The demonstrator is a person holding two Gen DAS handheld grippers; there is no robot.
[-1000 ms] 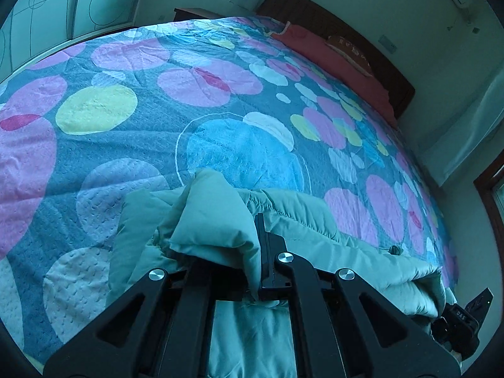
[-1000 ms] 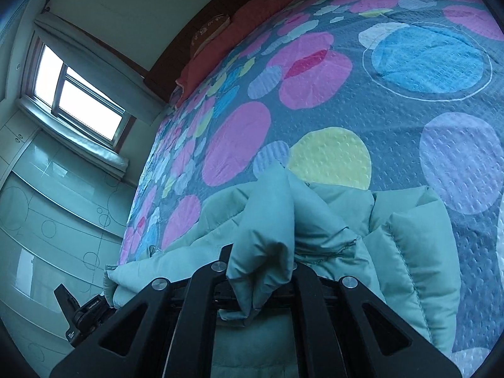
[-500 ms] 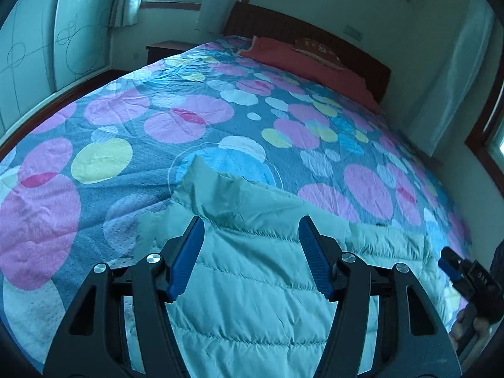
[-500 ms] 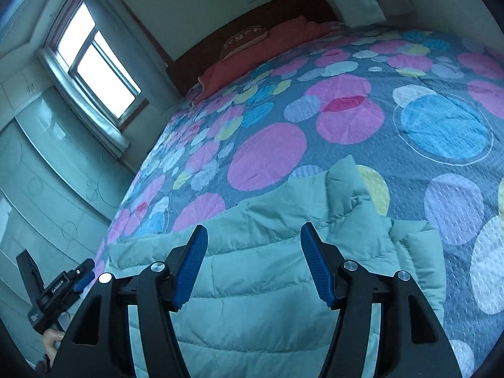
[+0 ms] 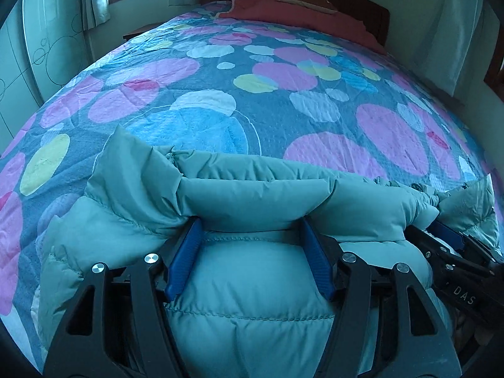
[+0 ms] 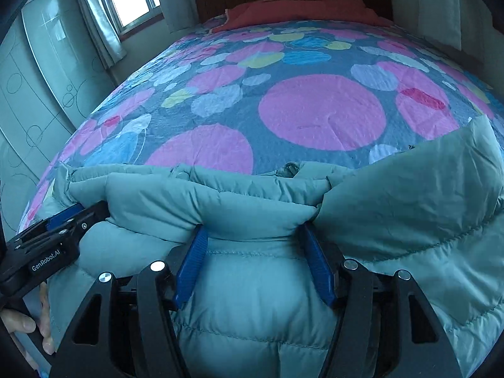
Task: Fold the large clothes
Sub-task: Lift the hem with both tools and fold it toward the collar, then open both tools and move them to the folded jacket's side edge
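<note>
- Pale green quilted puffer jacket (image 5: 252, 283): bunched at the near edge of the circle-patterned bedspread (image 5: 220, 94).
- Left gripper (image 5: 249, 258), right gripper (image 6: 253, 261): jaws wide, straddling a padded fold, gripping nothing.
- Risk: slick, springy filling may puff up, undoing the fold.

We see the left gripper (image 5: 250, 245) with jaws spread wide over the teal puffer jacket (image 5: 252, 299); its blue pads (image 5: 186, 255) flank a quilted panel, tips tucked under a rolled fold. Right gripper (image 5: 447, 236) sits at the jacket's right end. Jacket lies on the near edge of the circle-print bedspread (image 5: 267, 94); red pillow (image 5: 299, 9) at its far end.
</note>
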